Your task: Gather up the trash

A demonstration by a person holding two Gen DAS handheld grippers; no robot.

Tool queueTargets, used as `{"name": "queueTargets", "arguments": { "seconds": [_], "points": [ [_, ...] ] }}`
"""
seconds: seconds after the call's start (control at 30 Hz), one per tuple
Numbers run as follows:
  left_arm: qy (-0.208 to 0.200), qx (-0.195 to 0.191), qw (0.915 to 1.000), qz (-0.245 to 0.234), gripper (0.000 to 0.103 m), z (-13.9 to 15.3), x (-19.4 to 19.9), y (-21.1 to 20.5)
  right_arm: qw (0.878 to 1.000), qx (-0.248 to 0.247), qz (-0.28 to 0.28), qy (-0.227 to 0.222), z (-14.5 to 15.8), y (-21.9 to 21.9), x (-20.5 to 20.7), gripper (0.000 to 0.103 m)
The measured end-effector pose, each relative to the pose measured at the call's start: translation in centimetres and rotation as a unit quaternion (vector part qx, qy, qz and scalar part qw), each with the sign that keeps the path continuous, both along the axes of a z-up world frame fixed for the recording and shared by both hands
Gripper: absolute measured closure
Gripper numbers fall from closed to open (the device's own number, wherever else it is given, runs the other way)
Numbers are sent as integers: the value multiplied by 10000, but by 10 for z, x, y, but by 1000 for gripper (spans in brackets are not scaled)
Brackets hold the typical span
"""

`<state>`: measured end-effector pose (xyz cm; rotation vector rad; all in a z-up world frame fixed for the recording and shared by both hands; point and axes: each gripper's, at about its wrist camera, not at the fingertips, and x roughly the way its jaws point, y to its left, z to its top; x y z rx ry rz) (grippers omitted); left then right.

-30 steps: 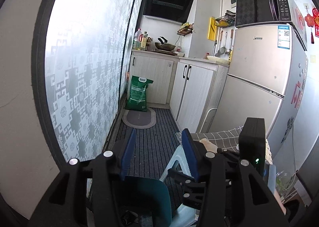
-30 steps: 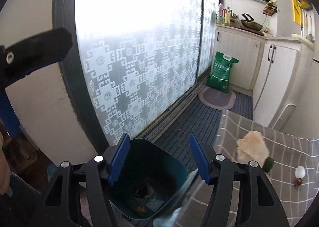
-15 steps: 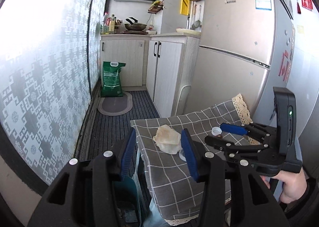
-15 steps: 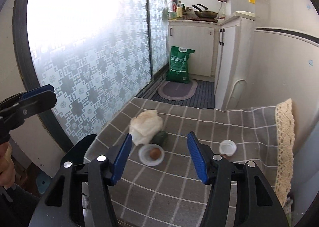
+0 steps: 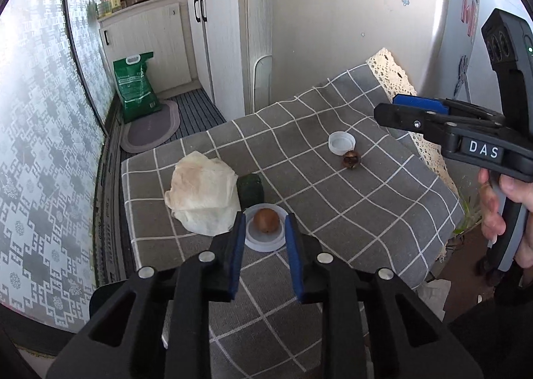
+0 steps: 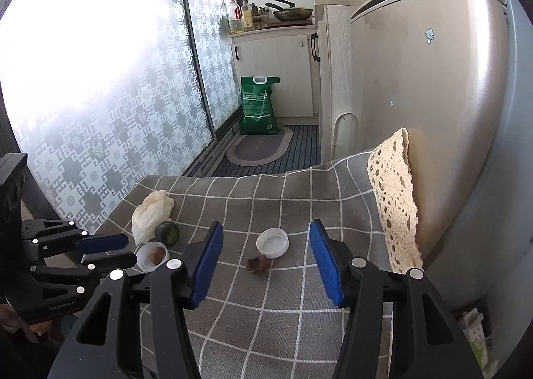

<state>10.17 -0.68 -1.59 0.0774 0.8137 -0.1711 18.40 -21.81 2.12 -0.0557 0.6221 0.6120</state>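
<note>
On the grey checked tablecloth (image 5: 349, 205) lie a crumpled tissue (image 5: 201, 194), a dark green peel piece (image 5: 250, 189), a white lid (image 5: 266, 229) holding a brown pit (image 5: 266, 219), a second white cap (image 5: 340, 143) and a brown shell scrap (image 5: 351, 159). My left gripper (image 5: 264, 230) is open with its fingers on either side of the lid with the pit. My right gripper (image 6: 265, 250) is open above the cap (image 6: 272, 242) and the shell scrap (image 6: 258, 265). The tissue (image 6: 150, 212) and the lid with the pit (image 6: 151, 255) also show in the right wrist view.
A fridge (image 6: 433, 86) stands behind the table, with a lace cloth edge (image 6: 396, 199) against it. White cabinets (image 5: 220, 32), a green bag (image 5: 135, 86) and an oval mat (image 5: 151, 127) are on the kitchen floor. A patterned glass door (image 6: 100, 96) runs along the left.
Both grippers have swung from the bin by the glass door to above the table. The left gripper has come down around the lid with the pit. Both stay open.
</note>
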Motion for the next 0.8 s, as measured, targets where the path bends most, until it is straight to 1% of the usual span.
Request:
{"name": "queueTargets", "arguments": {
  "seconds": [0.17, 0.3, 0.37, 0.47, 0.53, 0.63, 0.73, 0.8],
  "points": [
    [219, 11, 9997, 80, 77, -3, 16, -3, 9997, -151, 191, 21, -4, -2, 13, 48],
    [354, 108, 9992, 118, 80, -6, 21, -6, 9996, -165, 216, 83, -8, -9, 21, 48],
    [421, 83, 9990, 108, 82, -8, 24, -7, 9996, -160, 214, 106, -10, -12, 24, 48],
    [527, 172, 9984, 149, 83, -15, 28, -10, 9995, -198, 200, 145, -11, -12, 25, 48],
    [543, 168, 9983, 161, 83, -15, 28, -9, 9994, -189, 231, 187, -11, -13, 25, 48],
    [593, 55, 9980, 202, 83, -15, 28, -7, 9982, -181, 433, 382, -17, -10, 23, 48],
    [593, 13, 9980, 219, 83, -16, 29, -6, 9968, -499, 386, 494, -27, -1, 22, 48],
    [571, 28, 9982, 197, 82, -16, 29, -7, 9954, -603, 436, 597, -32, 4, 21, 48]
  ]
}}
